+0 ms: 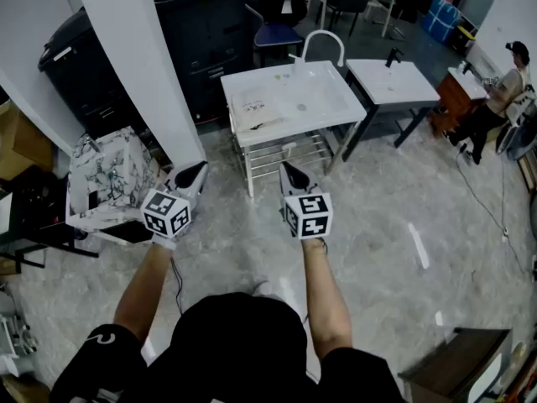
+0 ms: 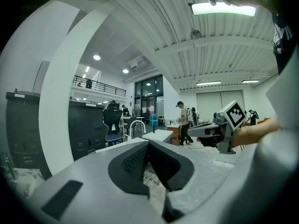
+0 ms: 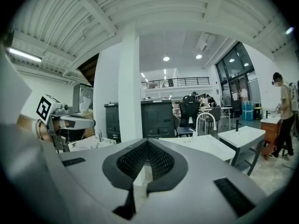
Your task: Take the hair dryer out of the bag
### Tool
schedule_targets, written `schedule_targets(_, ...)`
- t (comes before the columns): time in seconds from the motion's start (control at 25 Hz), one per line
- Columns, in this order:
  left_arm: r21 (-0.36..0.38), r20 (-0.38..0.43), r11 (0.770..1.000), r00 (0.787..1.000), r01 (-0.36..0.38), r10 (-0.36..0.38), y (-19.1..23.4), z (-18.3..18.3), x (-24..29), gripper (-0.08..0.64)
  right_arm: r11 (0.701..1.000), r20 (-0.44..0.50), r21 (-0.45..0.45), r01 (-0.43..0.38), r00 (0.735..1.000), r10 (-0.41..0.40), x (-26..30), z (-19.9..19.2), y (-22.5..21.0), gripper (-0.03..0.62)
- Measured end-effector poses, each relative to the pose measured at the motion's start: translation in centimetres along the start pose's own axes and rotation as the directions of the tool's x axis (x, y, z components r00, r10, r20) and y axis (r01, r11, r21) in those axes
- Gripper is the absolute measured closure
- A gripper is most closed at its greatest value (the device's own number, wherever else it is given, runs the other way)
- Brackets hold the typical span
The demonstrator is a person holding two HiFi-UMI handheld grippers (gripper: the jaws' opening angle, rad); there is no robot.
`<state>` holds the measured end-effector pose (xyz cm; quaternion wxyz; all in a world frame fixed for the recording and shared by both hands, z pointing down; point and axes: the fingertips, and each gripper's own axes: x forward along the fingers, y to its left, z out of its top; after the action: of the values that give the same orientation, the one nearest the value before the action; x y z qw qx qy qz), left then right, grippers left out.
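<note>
A pale flat bag (image 1: 254, 111) lies on the left part of the white sink table (image 1: 329, 107) ahead of me. No hair dryer shows in any view. My left gripper (image 1: 192, 177) and right gripper (image 1: 293, 176) are held side by side in the air, well short of the table, and both point at it. Each one is shut with nothing between its jaws. In the left gripper view the shut left gripper (image 2: 148, 146) fills the foreground, with the right gripper (image 2: 218, 130) off to its right. The right gripper view shows the shut right gripper (image 3: 146, 143) and the left gripper (image 3: 64, 122) beside it.
A white column (image 1: 138, 65) and a black cabinet (image 1: 201, 32) stand at the left. A marbled box (image 1: 109, 179) sits low on the left. A second white sink unit (image 1: 393, 81) stands right of the table. A person (image 1: 503, 91) sits far right. Cables cross the floor.
</note>
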<state>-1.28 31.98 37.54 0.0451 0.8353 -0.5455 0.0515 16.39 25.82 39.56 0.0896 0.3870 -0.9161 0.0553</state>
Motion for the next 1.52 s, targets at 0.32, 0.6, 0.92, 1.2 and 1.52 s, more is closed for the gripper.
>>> schedule_targets(0.32, -0.012, 0.000, 1.000, 1.000, -0.010, 0.010, -1.5, -1.1, 0.4, 0.561, 1.000, 0.000, -0.012, -0.008, 1.000, 0.008, -0.3, -1.0, -1.3, 0.597)
schedule_targets(0.6, -0.030, -0.021, 0.999, 0.999, -0.035, 0.035, -0.9, -2.3, 0.5, 0.561, 1.000, -0.009, 0.006, -0.023, 1.000, 0.023, 0.8, -1.8, -1.7, 0.597)
schedule_targets(0.92, -0.051, -0.036, 0.998, 0.999, -0.026, 0.024, 3.2, -4.0, 3.9, 0.561, 1.000, -0.037, 0.009, -0.014, 0.999, 0.014, 5.4, -2.6, -2.9, 0.597)
schedule_targets(1.2, -0.067, -0.029, 0.997, 0.999, 0.023, -0.025, 10.2, -4.0, 10.0, 0.561, 1.000, -0.057, 0.008, 0.023, 0.998, -0.022, 13.2, -1.4, -5.4, 0.597)
schedule_targets(1.52, -0.064, -0.024, 0.991, 0.992, 0.118, -0.120, 20.5, -2.1, 17.4, 0.561, 0.994, -0.065, 0.019, 0.106, 0.992, -0.104, 23.4, 1.8, -7.5, 0.597)
